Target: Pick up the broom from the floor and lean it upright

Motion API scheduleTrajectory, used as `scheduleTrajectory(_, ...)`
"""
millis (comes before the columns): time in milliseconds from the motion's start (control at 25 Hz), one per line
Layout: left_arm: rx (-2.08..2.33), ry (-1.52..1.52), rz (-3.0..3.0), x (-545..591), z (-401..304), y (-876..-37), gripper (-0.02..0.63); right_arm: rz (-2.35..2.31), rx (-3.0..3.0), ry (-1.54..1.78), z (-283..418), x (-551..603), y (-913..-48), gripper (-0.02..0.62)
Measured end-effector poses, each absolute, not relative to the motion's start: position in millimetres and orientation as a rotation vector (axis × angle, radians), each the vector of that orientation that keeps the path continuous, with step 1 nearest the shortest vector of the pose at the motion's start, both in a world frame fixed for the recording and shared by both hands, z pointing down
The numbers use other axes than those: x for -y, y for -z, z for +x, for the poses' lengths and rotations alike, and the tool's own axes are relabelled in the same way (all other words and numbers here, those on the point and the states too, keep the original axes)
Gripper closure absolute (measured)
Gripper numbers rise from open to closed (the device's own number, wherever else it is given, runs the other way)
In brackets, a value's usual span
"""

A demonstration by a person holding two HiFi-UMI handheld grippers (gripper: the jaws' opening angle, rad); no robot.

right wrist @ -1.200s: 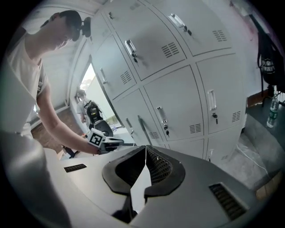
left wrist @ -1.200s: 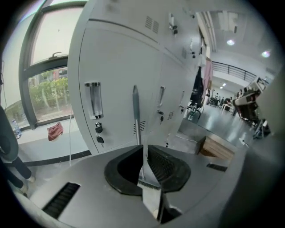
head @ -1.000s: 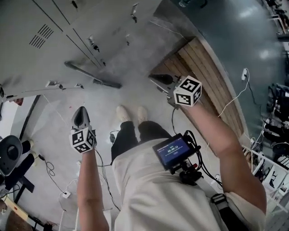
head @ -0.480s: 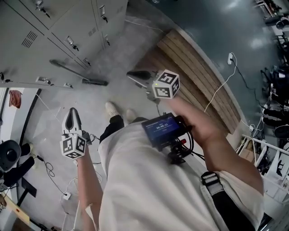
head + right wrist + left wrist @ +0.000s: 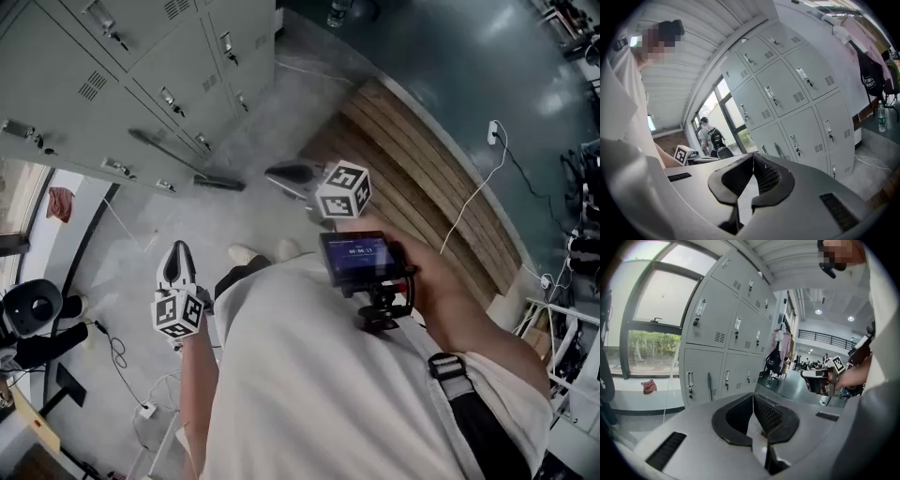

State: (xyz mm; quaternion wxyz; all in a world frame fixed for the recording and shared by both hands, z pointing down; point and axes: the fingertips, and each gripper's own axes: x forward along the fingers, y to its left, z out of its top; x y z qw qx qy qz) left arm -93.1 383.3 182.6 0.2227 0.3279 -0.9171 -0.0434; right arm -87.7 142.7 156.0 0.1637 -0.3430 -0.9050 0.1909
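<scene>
left gripper (image 5: pixel 175 255) and right gripper (image 5: pixel 286 174) back off, broom (image 5: pixel 178 159) stands alone

both tools are empty, jaws pressed together, and over the last second they have risen and drawn in toward the person. the broom has not shifted: it leans upright against the lockers (image 5: pixel 141 66), well apart from either tool. with nothing holding it, the job looks done, unless the handle slides along the doors.
</scene>
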Motion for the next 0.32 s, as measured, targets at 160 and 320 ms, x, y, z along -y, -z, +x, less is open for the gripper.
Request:
scheduleTrajectory(160, 2.523, 0.115, 0.946, -369.7, -75.1, -180.8, 0.594, -0.998, 2.562, -0.556, -65.5, -152.3, -155.5, 0.58)
scheduleTrajectory(320, 2.48, 0.099, 1.03, -363.1, -66.7, -174.1, 0.594, -0.953, 2.567, -0.571, -48.7, -164.9, -154.1, 0.58)
